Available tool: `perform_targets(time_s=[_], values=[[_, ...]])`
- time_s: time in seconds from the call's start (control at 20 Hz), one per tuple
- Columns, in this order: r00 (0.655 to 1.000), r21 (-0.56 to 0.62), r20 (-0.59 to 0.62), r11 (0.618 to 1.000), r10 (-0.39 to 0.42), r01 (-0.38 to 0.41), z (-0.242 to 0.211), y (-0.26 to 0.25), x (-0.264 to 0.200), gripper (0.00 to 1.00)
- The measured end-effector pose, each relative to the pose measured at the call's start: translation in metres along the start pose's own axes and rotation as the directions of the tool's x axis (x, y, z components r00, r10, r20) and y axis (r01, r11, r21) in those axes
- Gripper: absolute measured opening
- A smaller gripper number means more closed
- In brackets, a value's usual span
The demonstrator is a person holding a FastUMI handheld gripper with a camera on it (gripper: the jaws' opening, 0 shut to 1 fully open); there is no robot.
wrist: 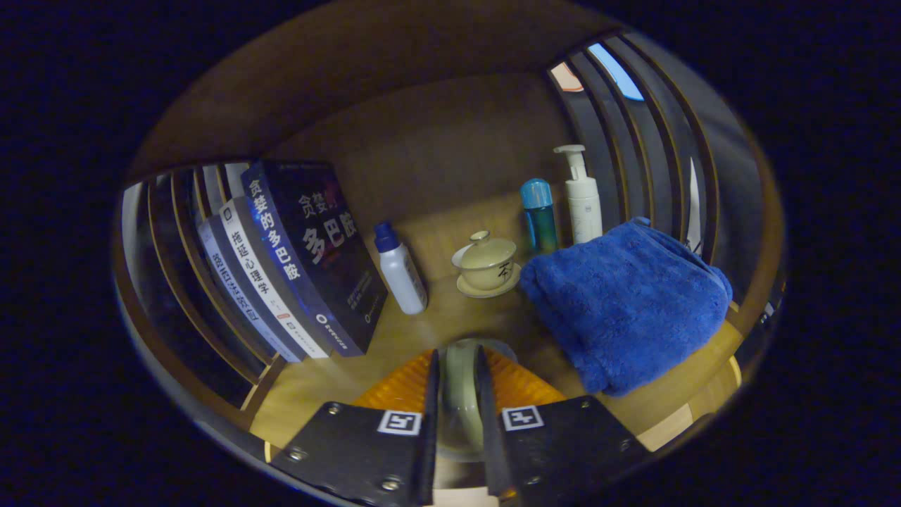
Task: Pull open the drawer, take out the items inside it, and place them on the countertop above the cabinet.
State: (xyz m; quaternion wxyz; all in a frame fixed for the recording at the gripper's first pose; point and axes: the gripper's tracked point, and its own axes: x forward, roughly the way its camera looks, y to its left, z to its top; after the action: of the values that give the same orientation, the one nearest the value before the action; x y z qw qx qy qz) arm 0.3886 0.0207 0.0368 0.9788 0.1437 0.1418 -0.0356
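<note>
Hand-held gripper (456, 384), bottom centre: fingers nearly closed, clamping pale cup (457, 394). Item seemingly out of drawer, poised over bench (422, 331). Release pending; remaining drawer contents unknown.

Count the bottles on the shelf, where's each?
3. A white bottle with blue cap leans beside the books. A blue bottle and a white pump bottle stand at the back behind the blue towel, which may hide others.

wooden countertop (338, 384), leaning books (295, 267), white bottle (401, 271), lidded teacup (487, 262), blue towel (626, 299), two bottles behind
</note>
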Motion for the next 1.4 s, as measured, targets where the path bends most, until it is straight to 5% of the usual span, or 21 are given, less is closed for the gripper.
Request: perform_targets(time_s=[0.2,0.35,1.05,1.4], values=[[1.000,-0.084,0.010,0.996,-0.021,0.022,-0.005,0.002,-0.028,0.80],[0.999,-0.155,0.049,0.988,-0.017,0.024,-0.005,0.011,-0.059,1.00],[0.987,-0.197,0.127,0.978,0.094,-0.068,-0.026,0.047,-0.253,1.00],[0.975,-0.243,0.205,0.970,0.085,-0.033,-0.047,0.022,-0.335,1.00]])
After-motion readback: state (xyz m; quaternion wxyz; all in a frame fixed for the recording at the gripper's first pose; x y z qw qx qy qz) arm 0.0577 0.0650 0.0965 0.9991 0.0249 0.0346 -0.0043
